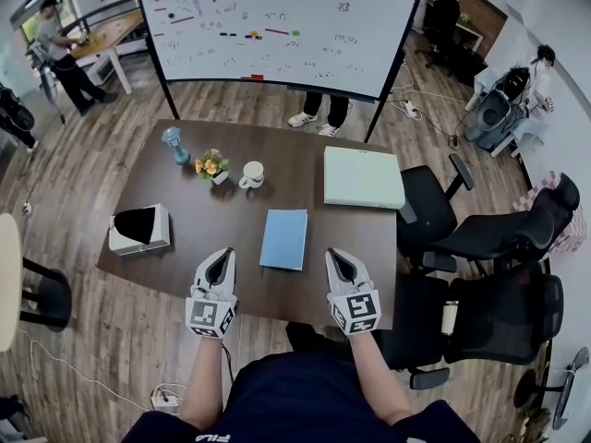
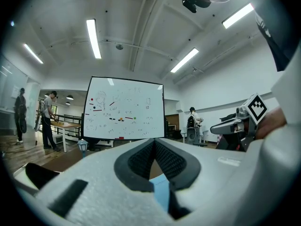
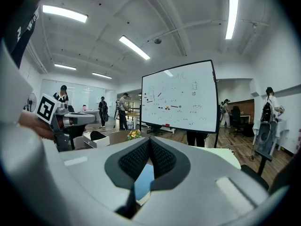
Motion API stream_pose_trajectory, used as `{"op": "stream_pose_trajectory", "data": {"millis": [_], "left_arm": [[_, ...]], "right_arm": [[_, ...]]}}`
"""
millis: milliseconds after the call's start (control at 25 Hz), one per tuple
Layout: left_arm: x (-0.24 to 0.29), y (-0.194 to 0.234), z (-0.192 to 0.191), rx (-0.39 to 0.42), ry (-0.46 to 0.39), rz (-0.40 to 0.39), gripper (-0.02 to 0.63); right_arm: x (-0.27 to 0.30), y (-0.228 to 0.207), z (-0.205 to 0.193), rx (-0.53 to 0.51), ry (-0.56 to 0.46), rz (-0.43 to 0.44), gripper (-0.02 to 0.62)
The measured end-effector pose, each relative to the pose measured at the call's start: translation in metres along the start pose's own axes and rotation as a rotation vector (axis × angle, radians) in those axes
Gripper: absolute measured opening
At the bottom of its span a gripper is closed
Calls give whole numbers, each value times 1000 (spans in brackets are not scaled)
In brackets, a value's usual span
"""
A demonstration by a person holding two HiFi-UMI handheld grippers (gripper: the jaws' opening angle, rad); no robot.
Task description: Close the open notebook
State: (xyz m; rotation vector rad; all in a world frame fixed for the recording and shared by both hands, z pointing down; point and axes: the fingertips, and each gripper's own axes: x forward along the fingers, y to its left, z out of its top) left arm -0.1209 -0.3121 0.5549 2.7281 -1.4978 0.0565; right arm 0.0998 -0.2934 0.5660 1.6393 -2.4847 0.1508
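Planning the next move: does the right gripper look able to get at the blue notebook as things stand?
Probably yes. The blue notebook lies flat on the table just ahead and left of the right gripper, with nothing standing between them.

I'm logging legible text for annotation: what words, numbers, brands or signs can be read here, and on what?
"FILA": on the person's sleeve, at the head view's bottom edge, partly cut off.
Whiteboard: handwriting and coloured marks, too small to read.
Left gripper and right gripper: square markers only, no words.
Blue notebook: no readable print on its cover.
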Motion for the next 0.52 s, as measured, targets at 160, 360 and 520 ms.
{"op": "stream_pose_trajectory", "data": {"millis": [160,360,520], "left_arm": [[-4,3,2,3,-1,2,-3],[0,-1,2,-4,-1,-10,-3],[-4,2,2,0,5,-5,-3]], "right_arm": [[0,4,3,-1,-5,3,8],[-3,2,5,-7,-7,-3,8],[-3,7,3,-7,-15,-4,8]]}}
